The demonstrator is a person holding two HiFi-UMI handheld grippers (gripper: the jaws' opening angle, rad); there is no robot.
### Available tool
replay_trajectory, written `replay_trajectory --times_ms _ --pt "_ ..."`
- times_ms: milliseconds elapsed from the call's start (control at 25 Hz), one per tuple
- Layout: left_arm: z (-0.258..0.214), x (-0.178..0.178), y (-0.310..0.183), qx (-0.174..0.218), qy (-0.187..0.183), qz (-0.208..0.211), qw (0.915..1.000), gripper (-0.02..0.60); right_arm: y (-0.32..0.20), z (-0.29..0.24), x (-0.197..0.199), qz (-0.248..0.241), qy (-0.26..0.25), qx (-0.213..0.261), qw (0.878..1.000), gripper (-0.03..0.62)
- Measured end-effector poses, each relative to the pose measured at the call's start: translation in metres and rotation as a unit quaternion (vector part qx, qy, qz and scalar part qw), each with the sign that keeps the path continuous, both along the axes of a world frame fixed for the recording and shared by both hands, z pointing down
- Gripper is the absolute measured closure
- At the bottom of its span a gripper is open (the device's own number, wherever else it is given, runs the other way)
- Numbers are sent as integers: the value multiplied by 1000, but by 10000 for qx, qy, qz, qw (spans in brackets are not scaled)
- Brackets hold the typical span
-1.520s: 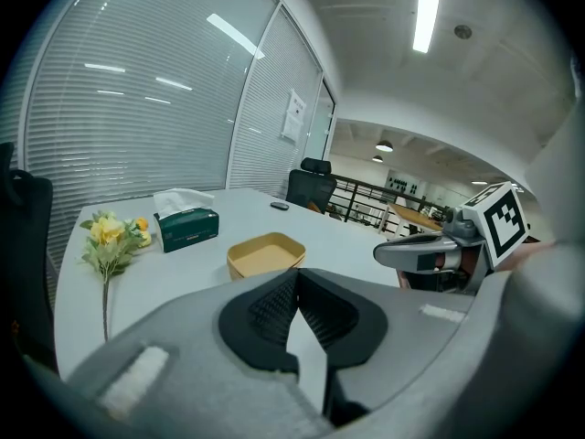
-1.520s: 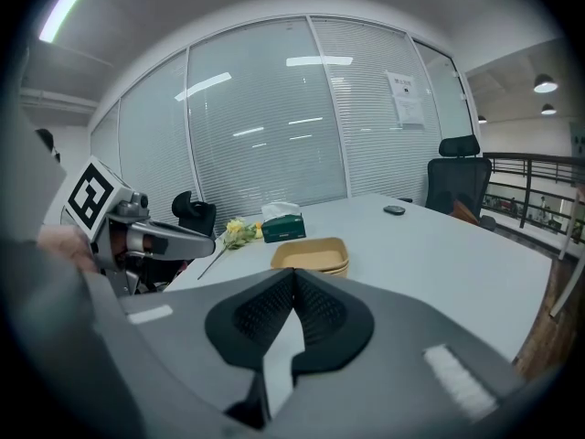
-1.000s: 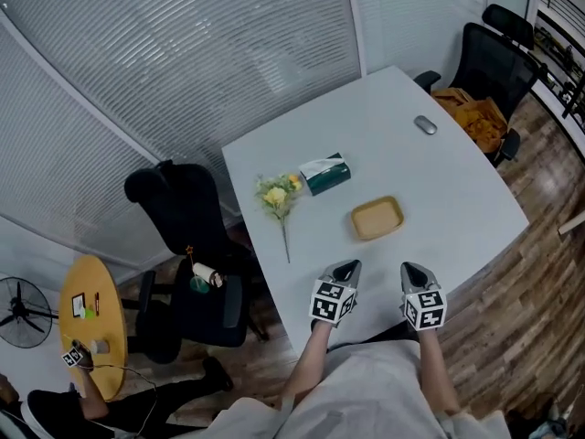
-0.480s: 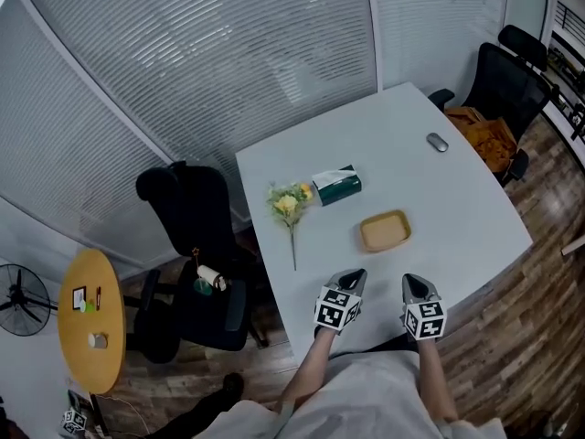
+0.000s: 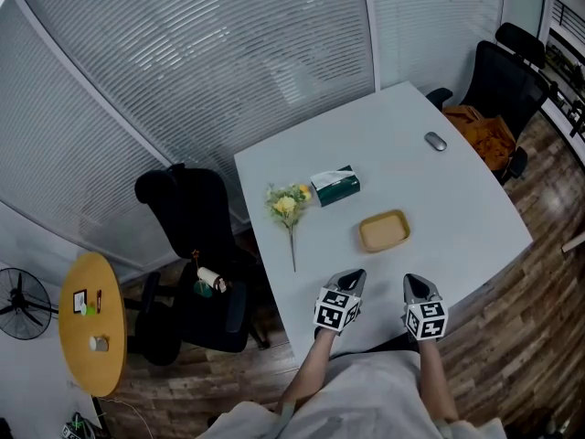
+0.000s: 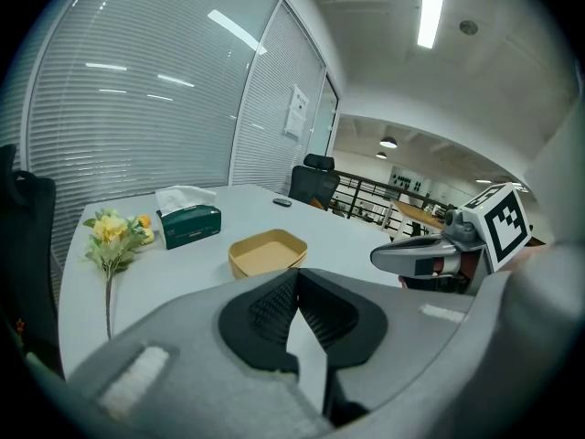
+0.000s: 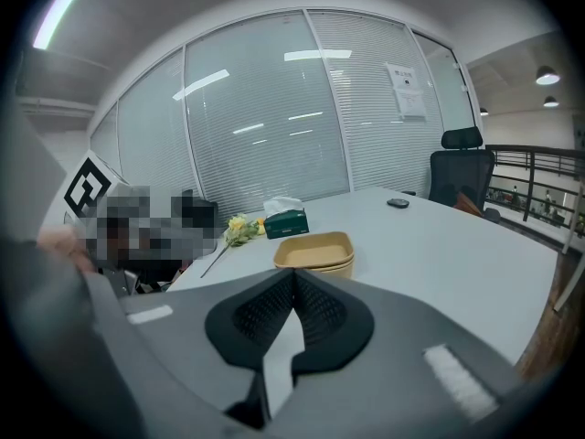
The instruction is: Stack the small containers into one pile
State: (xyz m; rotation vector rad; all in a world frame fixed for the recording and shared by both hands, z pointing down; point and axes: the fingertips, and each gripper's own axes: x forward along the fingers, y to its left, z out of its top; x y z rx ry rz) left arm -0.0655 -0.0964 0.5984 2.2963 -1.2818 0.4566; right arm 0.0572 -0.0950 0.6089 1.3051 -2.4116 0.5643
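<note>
Tan shallow containers (image 5: 384,230) sit nested in one pile near the middle of the white table (image 5: 475,208). In the right gripper view the pile (image 7: 315,250) shows layered rims. It also lies ahead in the left gripper view (image 6: 267,250). My left gripper (image 5: 353,275) hovers over the table's near edge, short of the pile and to its left, jaws shut and empty (image 6: 295,274). My right gripper (image 5: 413,280) hangs beside it, just right of the pile's line, also shut on nothing (image 7: 293,274). The two grippers are apart from the pile.
A green tissue box (image 5: 335,186) and a yellow flower (image 5: 287,204) lie left of the pile. A grey mouse (image 5: 436,141) rests at the far right. Black chairs stand at the left (image 5: 187,218) and far right (image 5: 503,71). A round yellow side table (image 5: 91,323) is lower left.
The head view has shifted slightly, and a person at the lower left has gone out of sight. Both grippers and the pile keep their places on the table.
</note>
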Motion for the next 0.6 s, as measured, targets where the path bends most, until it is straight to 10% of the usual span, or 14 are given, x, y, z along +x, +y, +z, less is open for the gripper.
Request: replay_trajectory --times_ms 600 --pt "2 -2 1 -35 -4 -5 10000 575 1 1 -1 -10 -18 5 10000 594"
